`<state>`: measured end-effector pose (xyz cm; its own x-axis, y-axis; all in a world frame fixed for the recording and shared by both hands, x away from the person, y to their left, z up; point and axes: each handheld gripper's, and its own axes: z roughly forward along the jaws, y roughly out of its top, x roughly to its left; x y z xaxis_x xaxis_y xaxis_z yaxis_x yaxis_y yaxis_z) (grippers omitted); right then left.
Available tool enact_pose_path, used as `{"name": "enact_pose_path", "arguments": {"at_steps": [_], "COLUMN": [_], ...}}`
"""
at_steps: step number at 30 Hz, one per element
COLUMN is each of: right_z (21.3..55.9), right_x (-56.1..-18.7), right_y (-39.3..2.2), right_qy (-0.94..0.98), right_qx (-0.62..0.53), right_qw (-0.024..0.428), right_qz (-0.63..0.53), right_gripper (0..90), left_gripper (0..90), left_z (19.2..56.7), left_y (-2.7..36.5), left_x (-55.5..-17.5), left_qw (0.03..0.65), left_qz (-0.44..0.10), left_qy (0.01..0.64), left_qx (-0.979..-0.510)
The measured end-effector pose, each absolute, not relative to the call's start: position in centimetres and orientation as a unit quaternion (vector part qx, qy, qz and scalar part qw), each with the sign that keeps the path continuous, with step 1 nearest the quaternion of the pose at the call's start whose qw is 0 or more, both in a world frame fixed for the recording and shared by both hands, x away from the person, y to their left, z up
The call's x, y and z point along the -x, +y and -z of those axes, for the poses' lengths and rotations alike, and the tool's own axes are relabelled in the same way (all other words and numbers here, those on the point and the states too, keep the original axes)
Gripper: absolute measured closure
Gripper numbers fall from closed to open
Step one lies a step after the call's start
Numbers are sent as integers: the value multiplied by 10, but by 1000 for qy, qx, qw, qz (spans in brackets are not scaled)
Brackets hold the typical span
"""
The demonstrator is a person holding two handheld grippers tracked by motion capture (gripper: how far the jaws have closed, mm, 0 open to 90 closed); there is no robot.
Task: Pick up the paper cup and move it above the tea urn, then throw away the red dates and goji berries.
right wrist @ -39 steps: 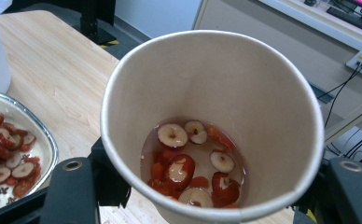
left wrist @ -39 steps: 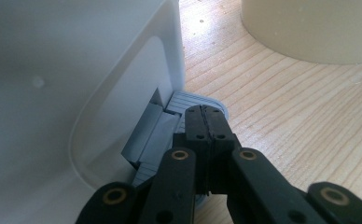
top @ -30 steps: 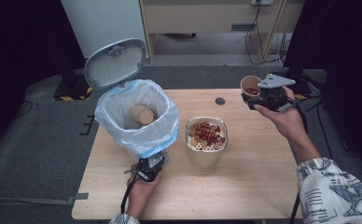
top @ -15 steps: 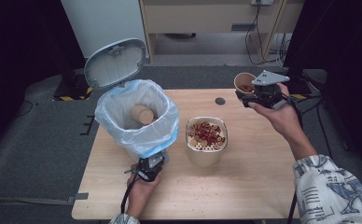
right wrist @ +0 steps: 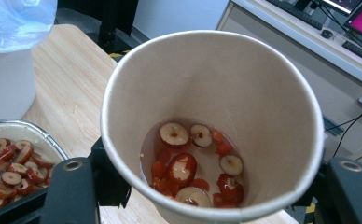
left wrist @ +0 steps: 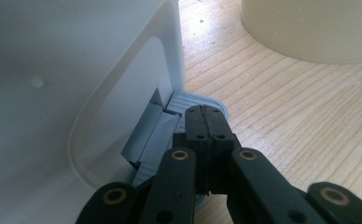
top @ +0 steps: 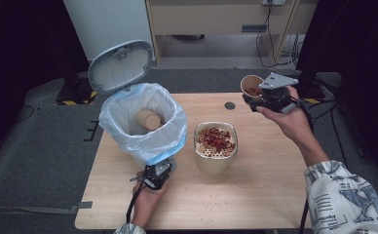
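at the left of the wooden table (top: pixel 255 195) stands a white pedal bin (top: pixel 143 146) with a pale blue plastic liner (top: pixel 177 139) folded over its rim. its grey lid (top: pixel 120 66) stands open and leans back, away from the person. inside the bin lies a brown paper cup (top: pixel 147 118), tilted on its side.

just in front of the bin, at the near edge of the table, the left gripper (top: pixel 157 174) is held low by the left hand (top: pixel 145 202). in the left gripper view its two black jaws are pressed fully together with nothing between them, and their tip rests on the grey ribbed pedal (left wrist: pixel 188 100) at the foot of the white bin wall (left wrist: pixel 53 93).

near the middle of the table, just to the right of the bin, stands a cream round container (top: pixel 215 146) with a sieve insert full of red date slices (top: pixel 216 139). farther back a small dark round disc (top: pixel 230 105) lies on the table.

at the right, the right hand (top: pixel 287 119) lifts the right gripper (top: pixel 262 97) above the far right corner of the table. its jaws are narrow and clamp a paper cup (top: pixel 251 85) from both sides; the cup is in the air, about upright. in the right gripper view this cup (right wrist: pixel 212 121) has some red date slices (right wrist: pixel 193 163) and a little liquid at the bottom.
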<state>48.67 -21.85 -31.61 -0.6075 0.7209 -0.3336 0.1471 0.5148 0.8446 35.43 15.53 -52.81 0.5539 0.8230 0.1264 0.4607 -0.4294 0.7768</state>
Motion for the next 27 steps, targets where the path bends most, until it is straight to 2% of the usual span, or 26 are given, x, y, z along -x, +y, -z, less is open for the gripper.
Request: {"name": "enact_pose_path", "arguments": {"at_steps": [27], "right_z": [312], "right_x": [-484], "right_y": [-197], "right_qy": [808], "right_qx": [-242], "right_qw": [348], "right_qz": [-409], "right_gripper": [334], "left_gripper": [890], "left_z": [528], "left_y": [155], "left_x": [-354], "left_qw": [356], "left_qz": [-254], "left_qy": [399], "left_qx": [-806]}}
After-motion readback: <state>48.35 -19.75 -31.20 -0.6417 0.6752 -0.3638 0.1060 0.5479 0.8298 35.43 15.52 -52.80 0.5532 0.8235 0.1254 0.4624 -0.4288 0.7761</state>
